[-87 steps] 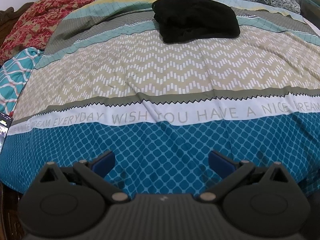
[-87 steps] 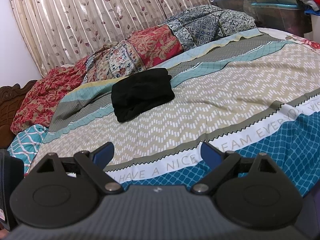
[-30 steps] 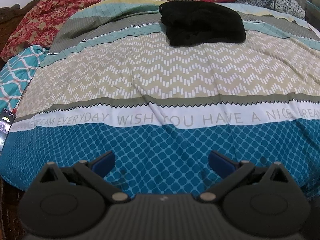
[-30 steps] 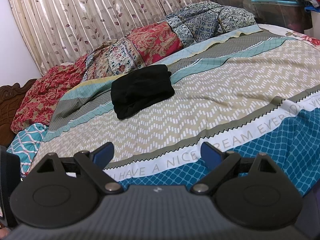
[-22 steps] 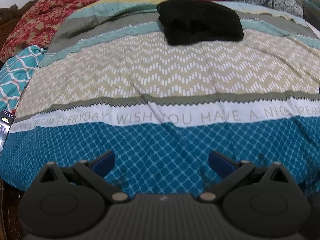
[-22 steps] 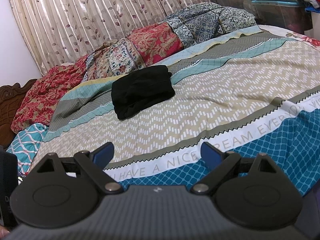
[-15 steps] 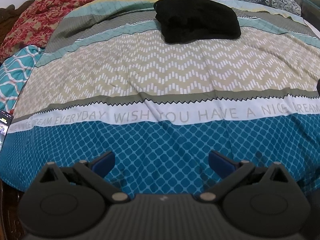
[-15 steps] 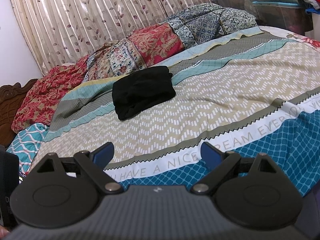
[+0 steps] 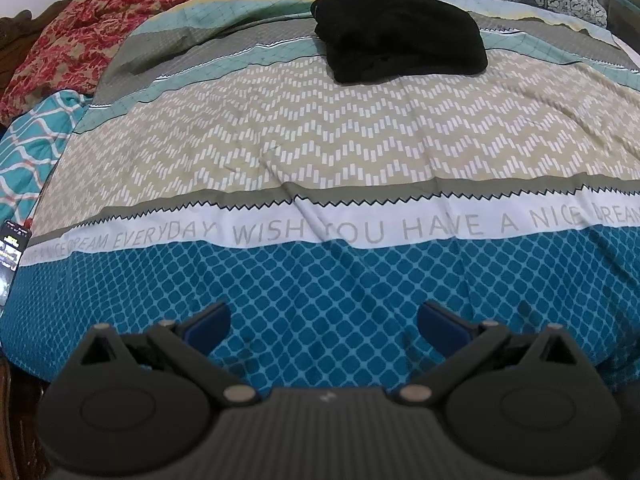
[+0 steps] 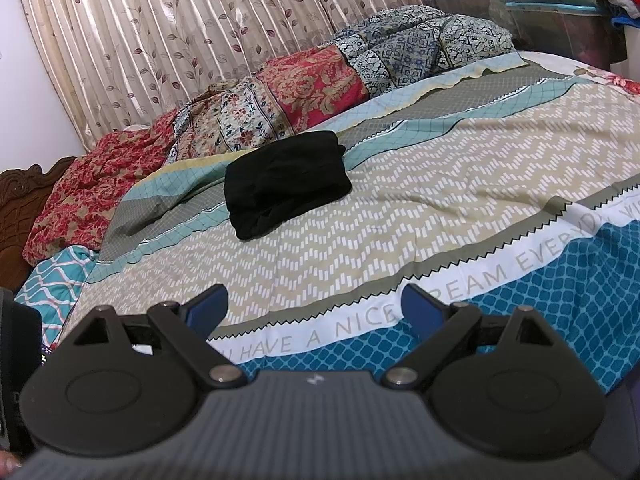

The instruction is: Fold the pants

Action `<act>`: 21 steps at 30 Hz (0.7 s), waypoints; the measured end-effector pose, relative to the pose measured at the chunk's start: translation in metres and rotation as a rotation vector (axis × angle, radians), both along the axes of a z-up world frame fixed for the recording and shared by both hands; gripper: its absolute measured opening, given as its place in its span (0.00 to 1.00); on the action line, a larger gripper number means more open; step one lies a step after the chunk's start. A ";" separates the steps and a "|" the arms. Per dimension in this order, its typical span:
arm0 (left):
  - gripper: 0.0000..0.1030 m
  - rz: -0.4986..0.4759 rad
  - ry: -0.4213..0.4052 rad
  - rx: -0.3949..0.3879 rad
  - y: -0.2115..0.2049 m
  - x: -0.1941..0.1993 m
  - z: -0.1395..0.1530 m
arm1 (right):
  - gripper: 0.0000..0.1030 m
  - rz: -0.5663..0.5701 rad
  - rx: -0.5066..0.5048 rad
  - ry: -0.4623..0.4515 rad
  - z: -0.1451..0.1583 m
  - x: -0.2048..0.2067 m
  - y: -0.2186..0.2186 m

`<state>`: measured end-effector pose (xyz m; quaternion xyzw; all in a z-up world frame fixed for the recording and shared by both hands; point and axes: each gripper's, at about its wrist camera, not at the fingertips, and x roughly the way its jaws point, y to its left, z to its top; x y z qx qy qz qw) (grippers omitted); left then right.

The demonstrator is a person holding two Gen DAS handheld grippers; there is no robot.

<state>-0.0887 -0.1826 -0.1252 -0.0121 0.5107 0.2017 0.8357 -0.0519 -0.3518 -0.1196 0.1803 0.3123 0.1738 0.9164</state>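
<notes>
The black pants (image 9: 398, 36) lie folded in a compact bundle on the far part of the bed, on the grey and teal stripes of the patterned bedspread (image 9: 320, 152). They also show in the right wrist view (image 10: 284, 182). My left gripper (image 9: 323, 326) is open and empty, above the blue diamond band at the near edge of the bed, far from the pants. My right gripper (image 10: 314, 310) is open and empty, above the white lettered band, also well short of the pants.
Patterned quilts and pillows (image 10: 312, 88) are piled along the far side under a leaf-print curtain (image 10: 180, 32). A phone (image 9: 12, 256) lies at the bed's left edge. Storage bins (image 10: 552, 24) stand at the back right. A wooden headboard (image 10: 16, 200) is at left.
Both grippers stay open and empty. The views only sway slightly; the pants have not moved.
</notes>
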 end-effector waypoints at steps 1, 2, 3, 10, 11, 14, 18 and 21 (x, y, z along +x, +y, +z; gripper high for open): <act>1.00 0.000 0.002 0.002 0.000 0.000 0.000 | 0.92 0.000 0.000 0.000 0.000 0.000 0.000; 1.00 -0.001 0.003 0.005 -0.001 0.000 0.000 | 0.92 0.000 -0.001 0.000 0.000 0.000 0.000; 1.00 -0.002 0.004 0.008 -0.001 0.000 0.000 | 0.92 0.000 -0.001 -0.001 0.000 0.000 0.000; 1.00 0.006 0.004 0.018 -0.001 0.001 -0.001 | 0.92 -0.002 0.001 -0.003 0.001 0.001 -0.001; 1.00 0.007 0.004 0.018 -0.001 0.001 -0.001 | 0.92 -0.001 0.001 -0.004 0.002 0.001 -0.001; 1.00 0.006 0.004 0.019 -0.001 0.001 -0.001 | 0.92 -0.001 0.002 -0.002 0.002 0.001 0.000; 1.00 0.008 0.005 0.020 -0.001 0.002 -0.001 | 0.92 -0.002 0.003 0.002 0.002 0.002 -0.001; 1.00 0.011 0.004 0.025 0.000 0.001 -0.001 | 0.92 -0.002 0.004 0.000 0.001 0.002 -0.002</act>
